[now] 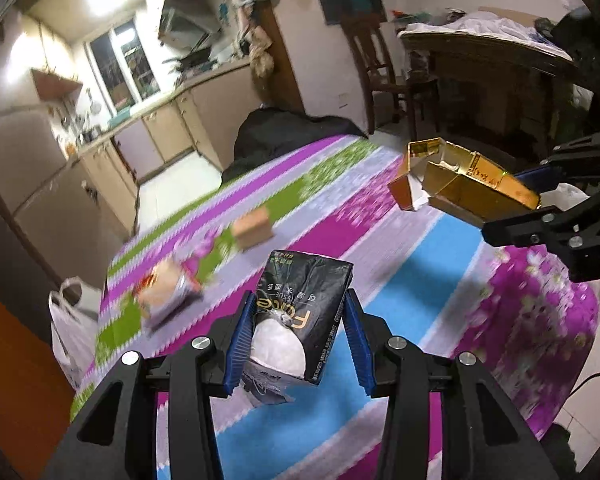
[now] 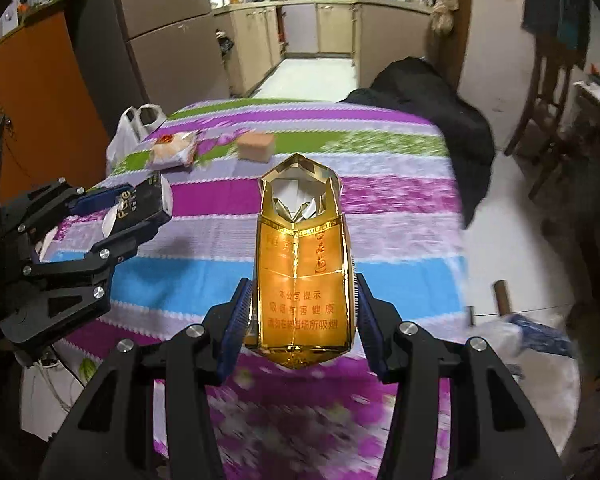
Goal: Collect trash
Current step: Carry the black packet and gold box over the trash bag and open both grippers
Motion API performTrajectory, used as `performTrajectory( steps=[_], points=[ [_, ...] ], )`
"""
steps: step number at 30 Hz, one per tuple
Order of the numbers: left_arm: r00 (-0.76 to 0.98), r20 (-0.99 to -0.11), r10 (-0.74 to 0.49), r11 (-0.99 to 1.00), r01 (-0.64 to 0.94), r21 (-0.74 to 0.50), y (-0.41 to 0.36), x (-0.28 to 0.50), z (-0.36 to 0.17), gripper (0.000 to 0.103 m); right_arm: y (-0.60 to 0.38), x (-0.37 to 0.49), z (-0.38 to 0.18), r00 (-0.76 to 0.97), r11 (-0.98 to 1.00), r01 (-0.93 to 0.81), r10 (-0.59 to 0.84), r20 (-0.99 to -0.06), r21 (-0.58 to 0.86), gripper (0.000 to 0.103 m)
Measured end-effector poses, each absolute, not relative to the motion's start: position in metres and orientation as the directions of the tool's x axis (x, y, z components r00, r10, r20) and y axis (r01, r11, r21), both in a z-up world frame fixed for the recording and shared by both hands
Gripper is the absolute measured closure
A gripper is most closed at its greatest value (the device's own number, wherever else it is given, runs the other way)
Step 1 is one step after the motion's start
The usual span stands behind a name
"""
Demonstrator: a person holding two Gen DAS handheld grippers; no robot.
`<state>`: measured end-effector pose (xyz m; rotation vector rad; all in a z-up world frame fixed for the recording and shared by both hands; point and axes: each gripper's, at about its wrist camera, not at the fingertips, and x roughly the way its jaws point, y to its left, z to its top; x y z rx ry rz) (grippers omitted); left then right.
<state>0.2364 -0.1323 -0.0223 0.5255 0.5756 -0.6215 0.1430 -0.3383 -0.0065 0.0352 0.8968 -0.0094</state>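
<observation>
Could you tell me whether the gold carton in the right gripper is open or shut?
Open: the gold carton has its far end flaps spread, showing a pale lining inside; the left wrist view shows the same gaping end.

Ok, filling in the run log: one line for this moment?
left gripper: shut on tissue pack | right gripper: shut on gold box | both lifted above table | wrapper, small box on table

Striped tablecloth [image 2: 400, 216] in purple, green, blue and white, spread across the middle. Black heap [image 2: 432, 96] at 1 o'clock, touching the cloth's far edge. Wooden chair [image 2: 548, 92] at 3 o'clock. Orange cabinet [image 2: 40, 92] at 9 o'clock. Kitchen counter [image 2: 324, 0] at 12 o'clock.
</observation>
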Motion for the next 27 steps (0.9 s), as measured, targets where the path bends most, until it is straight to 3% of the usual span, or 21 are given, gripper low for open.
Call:
performTrajectory(
  steps=[13, 27],
  points=[
    [0.627, -0.587, -0.513, 0.522, 0.77, 0.367, -0.277, 0.161, 0.009, 0.058, -0.464, 0.052, 0.022, 0.581, 0.962, 0.267, -0.209, -0.787, -0.058, 0.055],
    [0.538, -0.624, -0.567, 0.338, 0.842, 0.419, -0.406, 0.094, -0.021, 0.058, -0.539, -0.006, 0.007, 0.487, 0.906, 0.408, -0.318, -0.814, -0.11, 0.055]
  ],
)
